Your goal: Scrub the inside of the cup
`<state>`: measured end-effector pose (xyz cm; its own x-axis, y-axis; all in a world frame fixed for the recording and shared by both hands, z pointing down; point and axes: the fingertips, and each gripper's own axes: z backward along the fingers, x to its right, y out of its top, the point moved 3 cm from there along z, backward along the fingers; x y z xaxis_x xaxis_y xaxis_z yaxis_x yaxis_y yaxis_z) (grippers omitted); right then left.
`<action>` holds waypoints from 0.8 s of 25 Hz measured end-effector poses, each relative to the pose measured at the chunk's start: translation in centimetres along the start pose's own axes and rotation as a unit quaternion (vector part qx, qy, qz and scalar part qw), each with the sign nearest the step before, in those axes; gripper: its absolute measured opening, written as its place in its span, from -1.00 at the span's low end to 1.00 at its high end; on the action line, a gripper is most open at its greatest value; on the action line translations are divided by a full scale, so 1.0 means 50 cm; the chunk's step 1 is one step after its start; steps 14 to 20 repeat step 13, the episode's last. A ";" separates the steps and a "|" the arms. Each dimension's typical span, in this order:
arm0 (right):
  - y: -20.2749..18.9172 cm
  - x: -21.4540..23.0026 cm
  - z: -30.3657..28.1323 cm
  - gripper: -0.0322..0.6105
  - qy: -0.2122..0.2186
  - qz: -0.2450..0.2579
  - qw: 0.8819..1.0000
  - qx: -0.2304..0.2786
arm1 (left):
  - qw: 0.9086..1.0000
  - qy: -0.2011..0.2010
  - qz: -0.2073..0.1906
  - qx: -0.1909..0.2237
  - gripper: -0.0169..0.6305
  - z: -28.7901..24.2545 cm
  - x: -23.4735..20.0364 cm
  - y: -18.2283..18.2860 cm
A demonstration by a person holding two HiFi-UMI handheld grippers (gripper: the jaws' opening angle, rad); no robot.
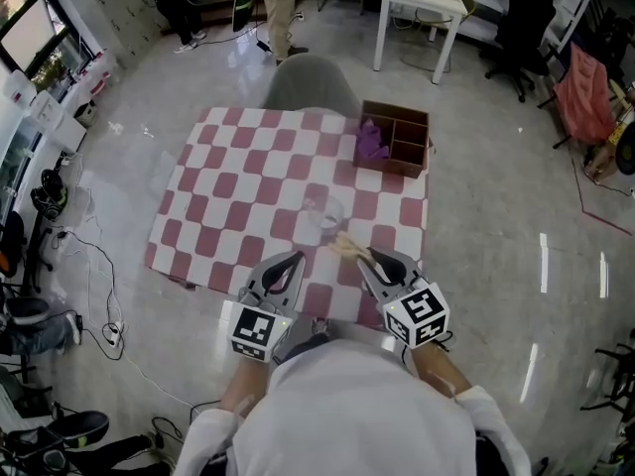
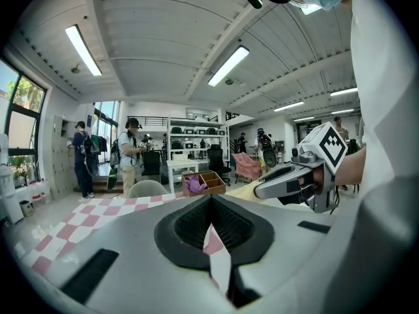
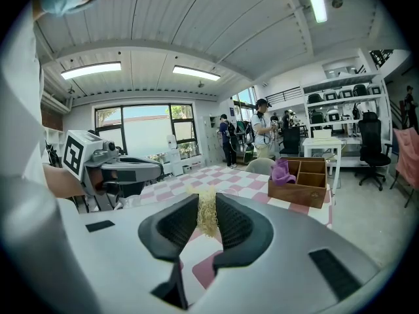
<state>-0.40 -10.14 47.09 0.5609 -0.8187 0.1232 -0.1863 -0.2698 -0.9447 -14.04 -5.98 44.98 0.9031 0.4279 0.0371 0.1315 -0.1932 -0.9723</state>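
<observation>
My right jaws pinch a soft fibre scrubber (image 3: 207, 218), left jaws pressed together empty; the glass cup (image 1: 325, 214) looks fragile and slippery, best held by its wall.

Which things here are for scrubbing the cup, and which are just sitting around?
For the job: glass cup; straw scrubber, pinched in the right gripper; left gripper, shut and empty.
Just lying about: wooden box; purple cloth in it; grey chair.
</observation>
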 end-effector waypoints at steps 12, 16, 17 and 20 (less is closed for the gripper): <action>0.005 -0.005 -0.003 -0.61 -0.004 0.001 1.000 0.001 | 1.000 0.003 0.000 0.004 -0.85 0.006 -0.008 0.003; 0.006 -0.005 -0.002 -0.61 -0.004 0.000 1.000 0.002 | 1.000 0.003 0.001 0.005 -0.85 0.007 -0.007 0.002; 0.006 -0.005 -0.002 -0.61 -0.004 0.000 1.000 0.002 | 1.000 0.003 0.001 0.005 -0.85 0.007 -0.007 0.002; 0.006 -0.005 -0.002 -0.61 -0.004 0.000 1.000 0.002 | 1.000 0.003 0.001 0.005 -0.85 0.007 -0.007 0.002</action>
